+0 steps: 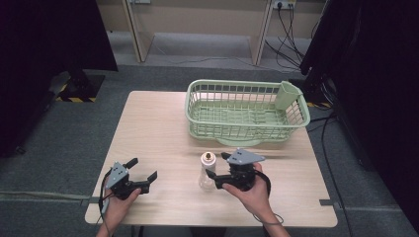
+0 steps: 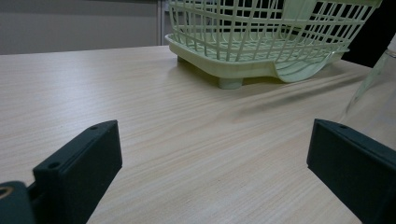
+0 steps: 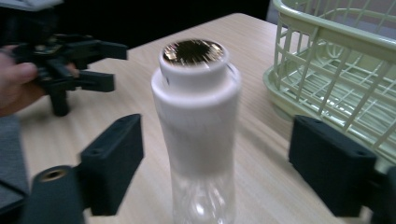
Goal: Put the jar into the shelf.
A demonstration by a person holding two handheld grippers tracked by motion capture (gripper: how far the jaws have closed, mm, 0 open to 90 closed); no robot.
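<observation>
A clear bottle (image 1: 208, 171) with a white upper sleeve and a gold-topped cap stands upright on the wooden table (image 1: 158, 128), near its front middle. My right gripper (image 1: 217, 165) is open around it from the right. In the right gripper view the bottle (image 3: 196, 121) stands between the two wide-apart jaws of that gripper (image 3: 217, 149), touching neither. My left gripper (image 1: 142, 169) is open at the front left, low over bare wood, with nothing between its jaws. The left gripper view has that gripper (image 2: 210, 154) facing the table, with the bottle's clear base (image 2: 373, 93) at the right edge.
A pale green wire dish basket (image 1: 247, 84) sits at the table's back right, with a green cutlery cup (image 1: 287, 95) in its right corner; nothing lies in it. The basket (image 2: 261, 46) stands ahead of the left gripper. Cables run along the floor behind.
</observation>
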